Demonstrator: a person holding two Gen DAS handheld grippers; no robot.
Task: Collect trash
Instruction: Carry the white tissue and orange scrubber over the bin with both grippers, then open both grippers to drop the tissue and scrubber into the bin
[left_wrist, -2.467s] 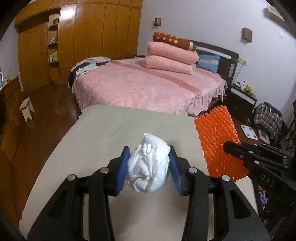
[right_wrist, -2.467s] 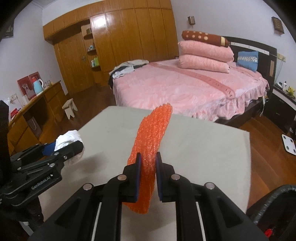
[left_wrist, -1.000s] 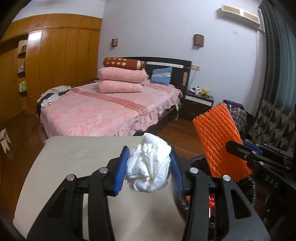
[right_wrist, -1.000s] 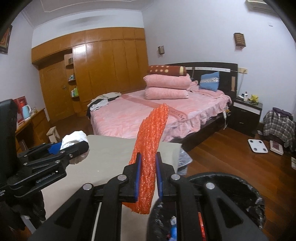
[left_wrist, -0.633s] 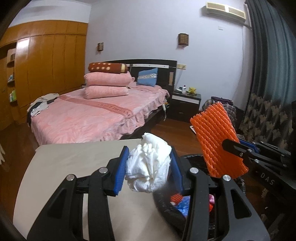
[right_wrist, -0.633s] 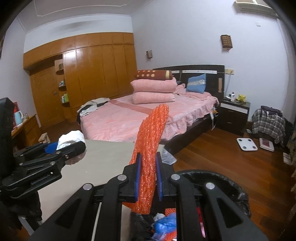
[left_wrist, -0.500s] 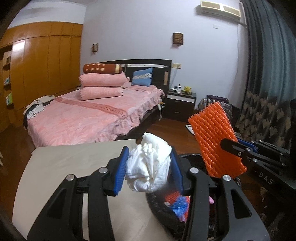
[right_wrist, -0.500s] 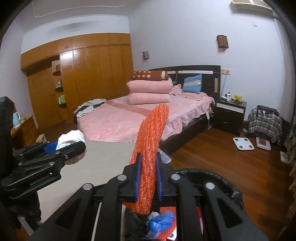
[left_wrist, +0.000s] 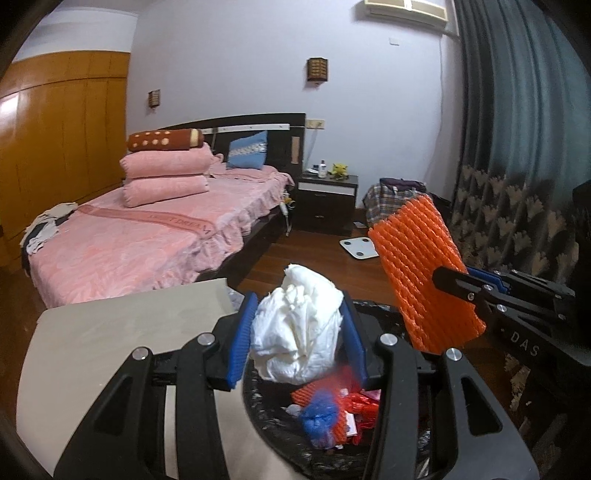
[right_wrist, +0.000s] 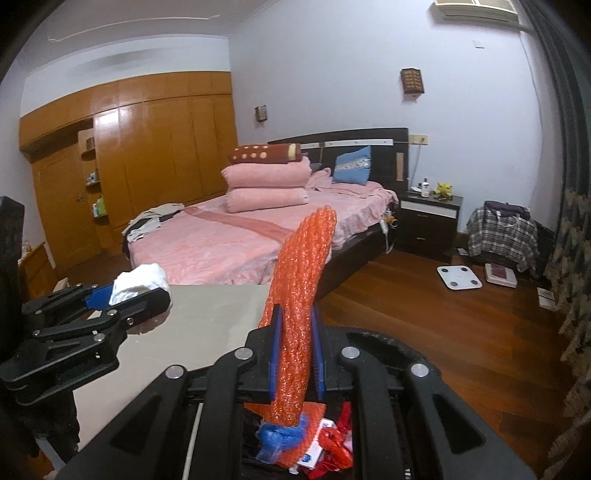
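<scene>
Beyond the beige table's right edge (left_wrist: 110, 332), over a black-lined trash bin (left_wrist: 269, 421) holding colourful scraps, the left gripper (left_wrist: 297, 338) clamps a crumpled white tissue wad (left_wrist: 295, 336) while the right gripper (right_wrist: 297, 354) pinches an orange foam net sleeve (right_wrist: 303, 273).

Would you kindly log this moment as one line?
left gripper: shut on tissue wad | right gripper: shut on orange foam net | both over trash bin

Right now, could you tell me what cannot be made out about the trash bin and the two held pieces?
- Trash bin: both views, near rim and depth hidden by gripper bodies.
- Orange foam net: right wrist view, lower end merges with binned trash.
- White crumpled tissue: left wrist view, underside hidden.
</scene>
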